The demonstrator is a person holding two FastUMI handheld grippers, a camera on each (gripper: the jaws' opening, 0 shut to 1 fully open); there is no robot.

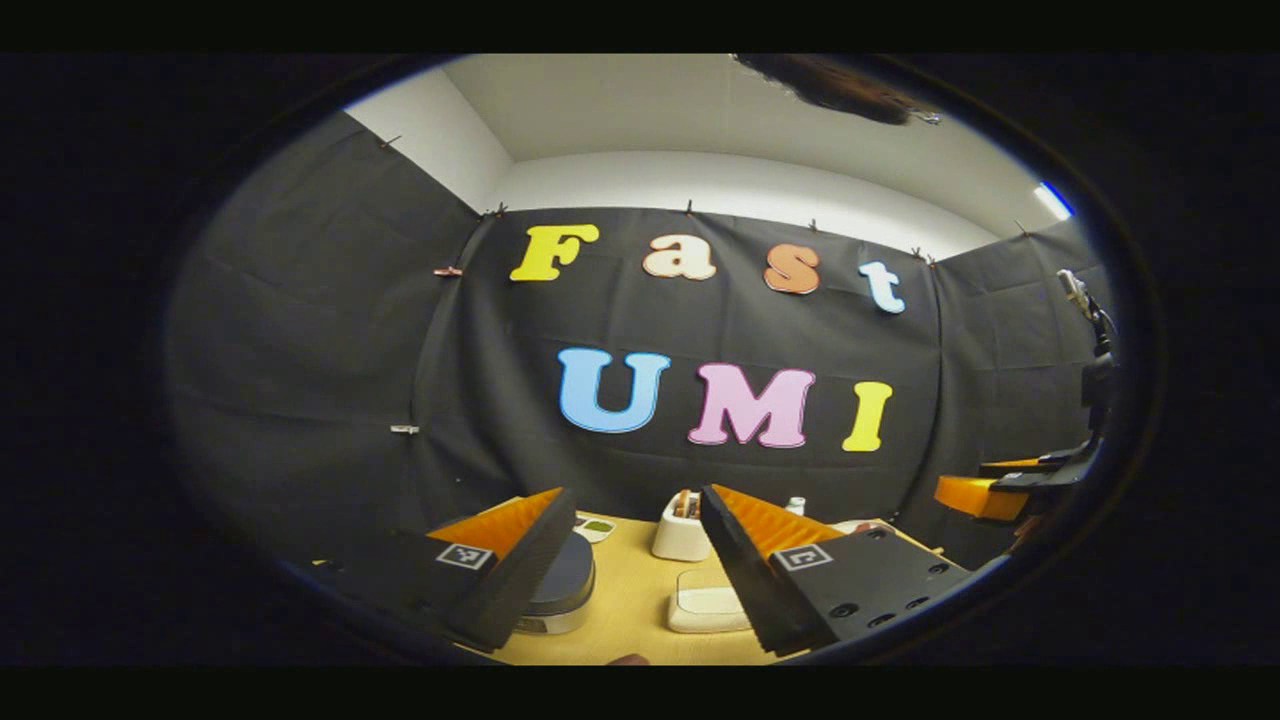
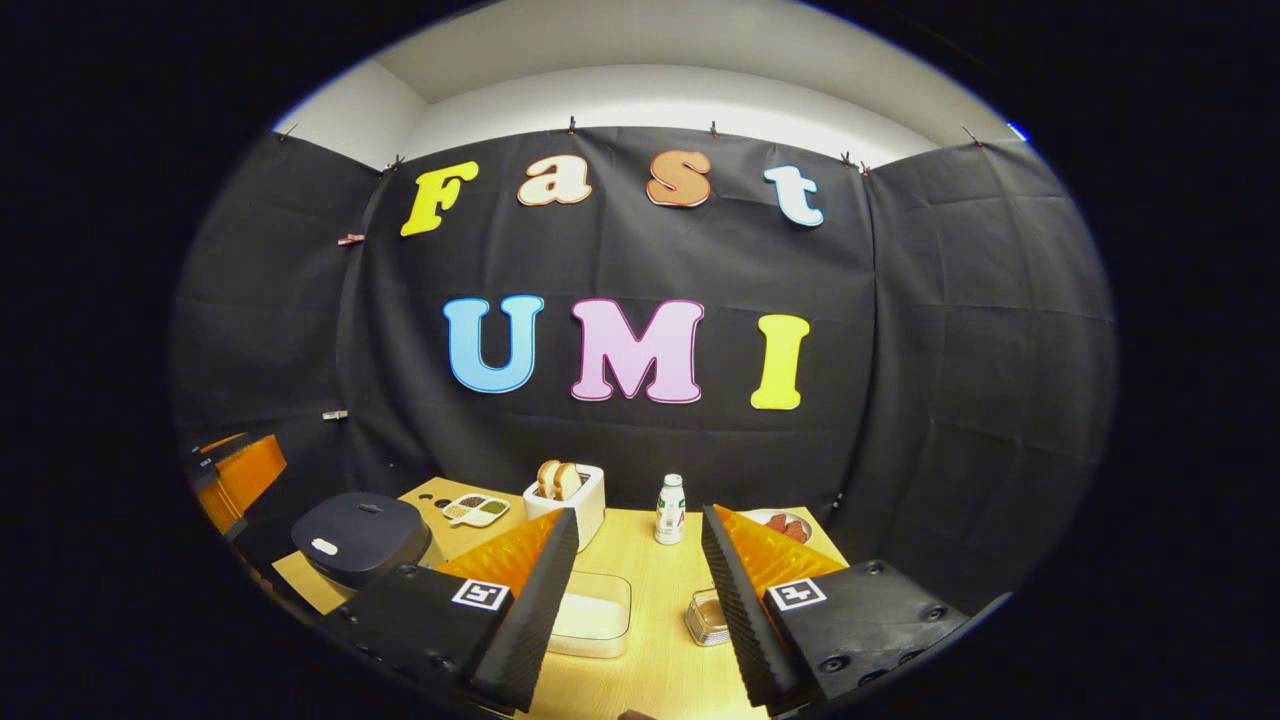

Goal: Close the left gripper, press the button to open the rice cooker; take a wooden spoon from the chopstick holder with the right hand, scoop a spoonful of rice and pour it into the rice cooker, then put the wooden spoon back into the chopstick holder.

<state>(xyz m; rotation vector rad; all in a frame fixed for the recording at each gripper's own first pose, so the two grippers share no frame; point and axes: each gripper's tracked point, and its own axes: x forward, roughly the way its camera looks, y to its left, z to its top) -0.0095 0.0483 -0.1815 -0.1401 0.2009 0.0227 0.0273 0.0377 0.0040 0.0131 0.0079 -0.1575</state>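
text: none legible | left tool (image 1: 630, 565): square black-and-white marker on each finger, no words | right tool (image 2: 635, 600): same | bottle (image 2: 670, 510) label: too small

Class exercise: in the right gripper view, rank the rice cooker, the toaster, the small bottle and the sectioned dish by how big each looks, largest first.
1. rice cooker, clearly largest, though also nearest the camera.
2. toaster.
3. small bottle and sectioned dish: too alike to rank; the bottle is tall, the dish wide and flat.

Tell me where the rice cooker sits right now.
In the right gripper view the rice cooker sits closed at the table's left end, left of the toaster. In the left gripper view it lies just behind the left tool's left finger.
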